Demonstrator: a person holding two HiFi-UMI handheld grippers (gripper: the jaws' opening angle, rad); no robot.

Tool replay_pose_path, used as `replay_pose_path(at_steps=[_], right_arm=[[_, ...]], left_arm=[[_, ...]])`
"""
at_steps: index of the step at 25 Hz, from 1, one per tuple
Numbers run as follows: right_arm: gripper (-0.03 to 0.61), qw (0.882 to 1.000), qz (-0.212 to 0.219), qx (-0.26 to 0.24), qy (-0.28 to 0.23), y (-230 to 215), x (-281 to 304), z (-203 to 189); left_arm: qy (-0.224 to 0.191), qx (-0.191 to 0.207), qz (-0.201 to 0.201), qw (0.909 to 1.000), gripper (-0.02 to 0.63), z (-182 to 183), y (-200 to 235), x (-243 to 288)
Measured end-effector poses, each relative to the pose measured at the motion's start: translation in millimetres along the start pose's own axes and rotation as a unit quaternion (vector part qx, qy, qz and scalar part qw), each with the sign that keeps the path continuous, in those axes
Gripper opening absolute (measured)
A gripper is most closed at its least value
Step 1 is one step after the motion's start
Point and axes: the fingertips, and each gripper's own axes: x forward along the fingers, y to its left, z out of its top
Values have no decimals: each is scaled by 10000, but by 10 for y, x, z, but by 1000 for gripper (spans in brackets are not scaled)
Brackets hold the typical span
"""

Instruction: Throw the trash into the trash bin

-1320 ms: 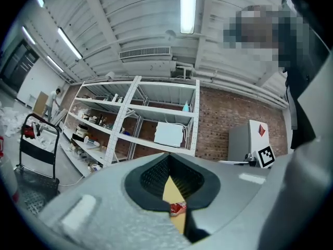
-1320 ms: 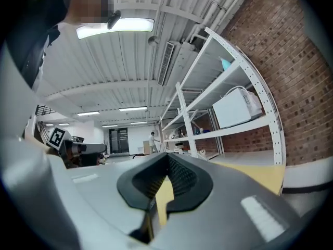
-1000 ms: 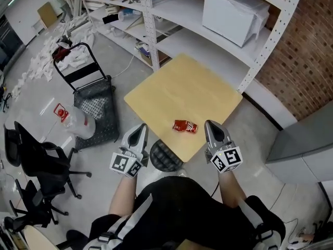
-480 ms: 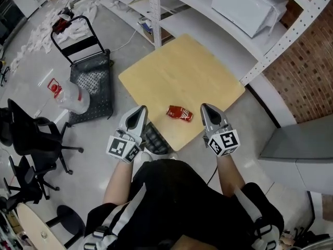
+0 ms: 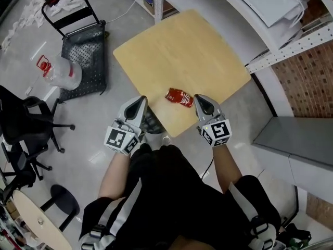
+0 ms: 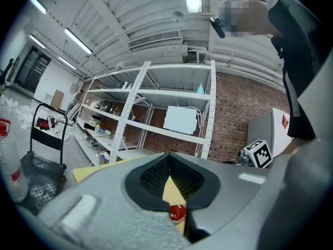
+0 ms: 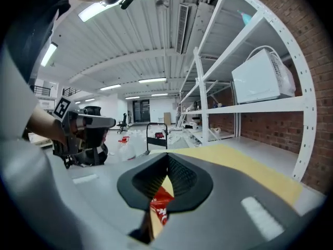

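Probably light and crinkly, the red wrapper (image 5: 179, 97) wants an edge pinch; left gripper (image 5: 139, 103) and right gripper (image 5: 201, 101) are clenched, empty.

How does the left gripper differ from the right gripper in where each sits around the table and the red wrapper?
The right gripper reaches over the table's near corner, close beside the red wrapper; the left gripper sits off the table's edge, farther from the wrapper. Seen past its own jaws, the wrapper looms larger for the right gripper than for the left gripper. Both are shut, empty and pointed toward the table.
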Motion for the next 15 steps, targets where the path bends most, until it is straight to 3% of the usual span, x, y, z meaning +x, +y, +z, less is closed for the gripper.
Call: replay_pose_path(at_steps=[2,4,6,10,15], right_arm=[[12,9989,268,-253,285,96,140,-123],[130,9938,689,-509,708,246,331,-279],[197,9825,1103,-822,1258,352,489,-467],[294,9451,1721,-1458,2366,451,729,-912],[389,8933,2112,-1680,3594,435,886,-1476]], left_arm=[[41,-21,-17,10000,3,-46,13,-26],[89,-44,9,10000,3,-37,58,-88],[96,-92,65,9999,3,-26,90,-141],[28,-145,229,9996,3,-7,141,-237],[-6,-188,502,9986,3,1,295,-451]])
